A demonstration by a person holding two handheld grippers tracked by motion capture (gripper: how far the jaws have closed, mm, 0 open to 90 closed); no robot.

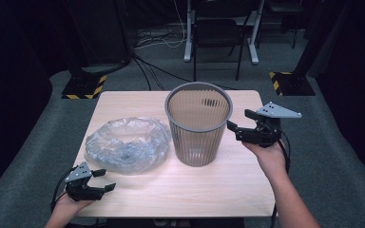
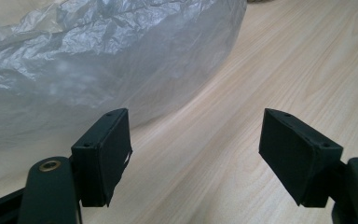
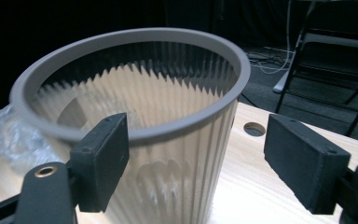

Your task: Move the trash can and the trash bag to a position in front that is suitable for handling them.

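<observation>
Grey slatted bin is standing upright mid-table in the high view, w/ the crinkled clear plastic bag lying in a loose heap just beside it on its left. I'm holding the left gripper low near the front edge of the wooden table, jaws apart, nothing between them. Right gripper is hanging at rim height just beside the bin's right side — jaws spread, no contact that I can tell.

Left gripper view: both pads are standing wide over bare wood, bag bulging close ahead, not touching. To do this well I'm thinking approach low and pinch one free edge of the film, not the bulk — it's slippery and will bunch.

Right gripper view: bin rim is sitting between and beyond the open pads; one pad overlaps the rim in the picture, but whether it's touching I can't say. Best plan, imo, is clamping the rim wall firmly so the light bin isn't tipping while the bag gets fed in.
</observation>
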